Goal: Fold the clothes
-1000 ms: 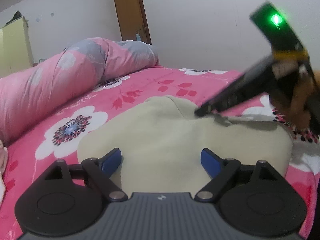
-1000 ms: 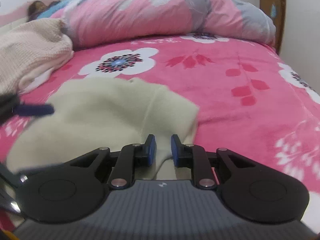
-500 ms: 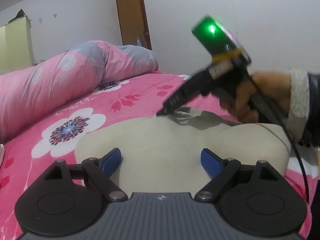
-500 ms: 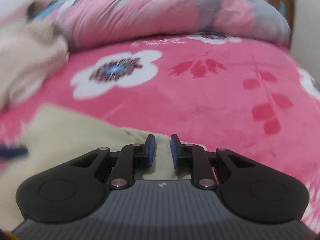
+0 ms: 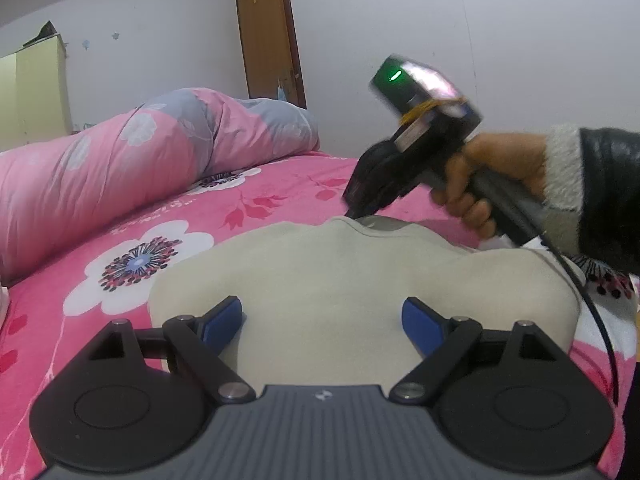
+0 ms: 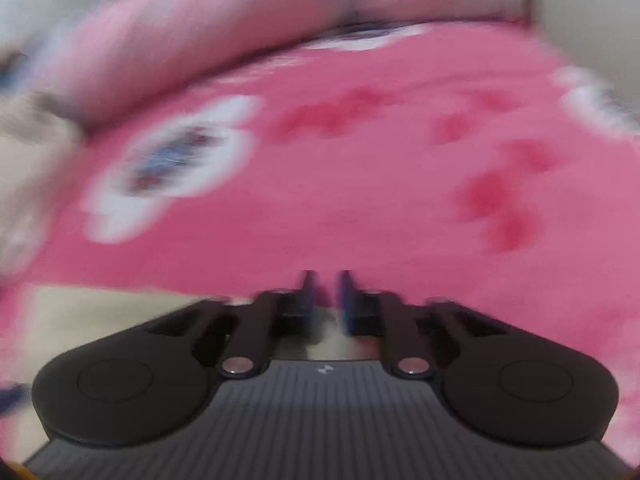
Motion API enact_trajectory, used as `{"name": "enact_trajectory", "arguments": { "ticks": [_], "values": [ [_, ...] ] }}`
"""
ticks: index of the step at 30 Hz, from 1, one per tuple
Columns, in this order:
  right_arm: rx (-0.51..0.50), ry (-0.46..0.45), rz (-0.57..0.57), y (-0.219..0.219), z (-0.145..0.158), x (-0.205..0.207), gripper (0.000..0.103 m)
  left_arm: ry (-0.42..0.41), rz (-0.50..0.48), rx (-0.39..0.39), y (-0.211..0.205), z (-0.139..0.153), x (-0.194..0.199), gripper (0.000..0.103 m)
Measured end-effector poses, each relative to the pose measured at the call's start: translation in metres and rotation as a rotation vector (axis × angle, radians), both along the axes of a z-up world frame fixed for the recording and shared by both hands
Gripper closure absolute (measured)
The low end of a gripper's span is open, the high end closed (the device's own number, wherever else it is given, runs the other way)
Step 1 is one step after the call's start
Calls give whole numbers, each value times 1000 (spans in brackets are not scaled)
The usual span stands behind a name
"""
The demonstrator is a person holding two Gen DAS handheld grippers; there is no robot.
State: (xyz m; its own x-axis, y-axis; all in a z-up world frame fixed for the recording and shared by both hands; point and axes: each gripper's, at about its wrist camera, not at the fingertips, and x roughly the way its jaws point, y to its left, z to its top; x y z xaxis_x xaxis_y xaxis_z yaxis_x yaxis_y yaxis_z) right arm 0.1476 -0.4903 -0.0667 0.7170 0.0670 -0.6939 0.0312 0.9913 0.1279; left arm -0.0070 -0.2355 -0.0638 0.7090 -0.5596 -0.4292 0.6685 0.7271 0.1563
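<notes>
The cream-coloured soft fleece garment [image 5: 352, 280] lies spread on the pink flower-printed bed cover [image 5: 280, 192], toward the near edge of the bed, with the rolled pink-and-grey quilt [image 5: 140, 168] well apart from it along the bed's far side. It looks light and limp — a thick, plush cloth that should drape and sag rather than hold a shape, and is not fragile; its nap ought to give the pads good purchase, though more than one layer may come up with a pinch. The sensible places to hold are edges and corners, not the flat middle.

The right hand-held gripper [image 6: 325, 288] has its jaws nearly together; they have just been closing, and the blurred right wrist view shows a pale strip of cloth low between them. In the left wrist view its tip sits at the garment's raised far edge [image 5: 356, 224], so it is probably pinching that edge — I cannot confirm the grip.

The left hand-held gripper [image 5: 322, 320] hovers over the garment's near part with its jaws wide apart, holding nothing.
</notes>
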Motion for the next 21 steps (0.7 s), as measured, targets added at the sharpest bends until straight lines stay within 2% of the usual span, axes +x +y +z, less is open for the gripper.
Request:
{"name": "enact_trajectory", "arguments": {
  "ticks": [2,6,8,10,11,12,15,18,21],
  "values": [
    [56,-60,2,-6,16,-17,96,-1,1,-1,0,0,0,15],
    [99,-234,117,8,55,-58,95,0,2,-1,0,0,0,15],
    [74,-206,181,21,47,-62,96,2,1,0,0,1,0,15],
    [-53,-75,171,34,13,-55,96,7,-2,2,0,1,0,15],
    [-87,-68,159,35,1,-56,96,8,-3,4,0,2,0,15],
    [-73,-80,139,32,2,-60,96,7,-5,2,1,2,0,14],
    [-39,-145,67,26,39,-83,94,20,-8,-14,4,3,2,13],
    [-75,-261,59,28,77,-130,94,18,-1,-1,2,4,2,12],
    [-37,-348,93,30,95,-179,94,22,2,1,2,4,1,12]
  ]
}}
